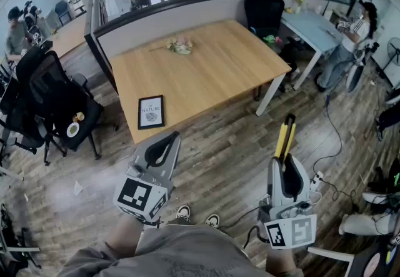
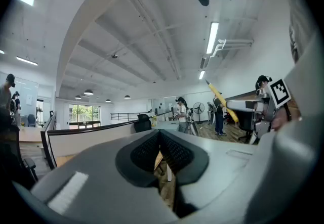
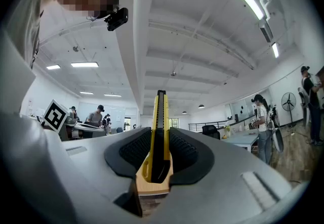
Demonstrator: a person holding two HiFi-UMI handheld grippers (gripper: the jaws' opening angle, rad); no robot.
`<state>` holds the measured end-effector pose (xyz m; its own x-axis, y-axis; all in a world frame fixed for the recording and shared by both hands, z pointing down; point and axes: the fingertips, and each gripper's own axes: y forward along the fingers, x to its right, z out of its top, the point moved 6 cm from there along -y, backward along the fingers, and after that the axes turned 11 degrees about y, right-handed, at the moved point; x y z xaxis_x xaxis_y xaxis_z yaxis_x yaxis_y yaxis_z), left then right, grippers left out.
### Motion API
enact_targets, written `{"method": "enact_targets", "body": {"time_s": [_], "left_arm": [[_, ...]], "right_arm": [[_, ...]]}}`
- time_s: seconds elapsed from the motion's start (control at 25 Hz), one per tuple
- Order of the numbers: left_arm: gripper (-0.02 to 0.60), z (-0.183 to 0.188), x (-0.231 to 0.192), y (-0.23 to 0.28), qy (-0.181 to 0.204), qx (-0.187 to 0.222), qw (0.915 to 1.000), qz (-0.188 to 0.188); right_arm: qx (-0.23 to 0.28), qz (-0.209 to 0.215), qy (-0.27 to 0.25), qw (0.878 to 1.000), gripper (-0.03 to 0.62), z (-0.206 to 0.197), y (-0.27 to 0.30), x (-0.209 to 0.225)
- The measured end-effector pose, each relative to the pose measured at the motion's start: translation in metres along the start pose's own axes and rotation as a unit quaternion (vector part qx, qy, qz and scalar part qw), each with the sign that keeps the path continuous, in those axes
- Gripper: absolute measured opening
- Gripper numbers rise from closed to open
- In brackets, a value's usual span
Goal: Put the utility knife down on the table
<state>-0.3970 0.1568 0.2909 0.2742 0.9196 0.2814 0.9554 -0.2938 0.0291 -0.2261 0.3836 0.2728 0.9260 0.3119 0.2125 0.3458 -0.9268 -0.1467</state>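
1. a wood-plank floor (image 1: 237, 138) fills the lower part of the head view, and the person stands on it.
2. a long wooden surface (image 1: 212, 75) lies ahead of the person, its near end cornered toward the two tools.
3. a grey partition (image 1: 169, 16) with a dark top edge runs along the far side of the surface.
4. a black office chair (image 1: 56, 97) stands off the surface's left side, and another black chair (image 1: 264, 10) stands at its far right corner.
5. the left tool (image 1: 169, 141) is held about level over the floor, short of the surface; in the left gripper view its pads (image 2: 159, 134) are clenched together with nothing between them.
6. the right tool (image 1: 286, 162) is also over the floor, to the right of the surface's near end, and its jaws (image 3: 161, 142) are clamped on the utility knife.
7. a black picture frame (image 1: 150, 112) lies flat near the surface's near edge.
8. the utility knife (image 1: 286, 135), yellow with a black strip down its middle (image 3: 160, 117), sticks forward out of the right tool's jaws, in the air and not touching the surface.
9. a small bunch of flowers (image 1: 179, 46) lies toward the far side of the surface.
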Motion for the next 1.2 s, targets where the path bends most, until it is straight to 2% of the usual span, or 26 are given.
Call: {"method": "enact_targets", "body": {"time_s": [0.56,0.92,1.08,1.2], "left_arm": [[0.002,0.004,0.024,0.004,0.000,-0.003,1.0000,-0.006],[0.002,0.007,0.056,0.012,0.010,-0.009,0.9999,-0.005],[0.002,0.005,0.064,0.012,-0.003,-0.019,0.9998,0.005],[0.002,0.010,0.073,0.018,0.003,-0.017,0.9999,0.002]], "right_arm": [[0.007,-0.010,0.006,1.000,0.123,0.002,-0.016,0.014],[-0.004,-0.008,0.011,1.000,0.123,-0.002,-0.036,0.043],[-0.003,-0.007,0.007,1.000,0.123,0.000,-0.044,0.055],[0.004,-0.008,0.012,1.000,0.123,0.004,-0.048,0.063]]}}
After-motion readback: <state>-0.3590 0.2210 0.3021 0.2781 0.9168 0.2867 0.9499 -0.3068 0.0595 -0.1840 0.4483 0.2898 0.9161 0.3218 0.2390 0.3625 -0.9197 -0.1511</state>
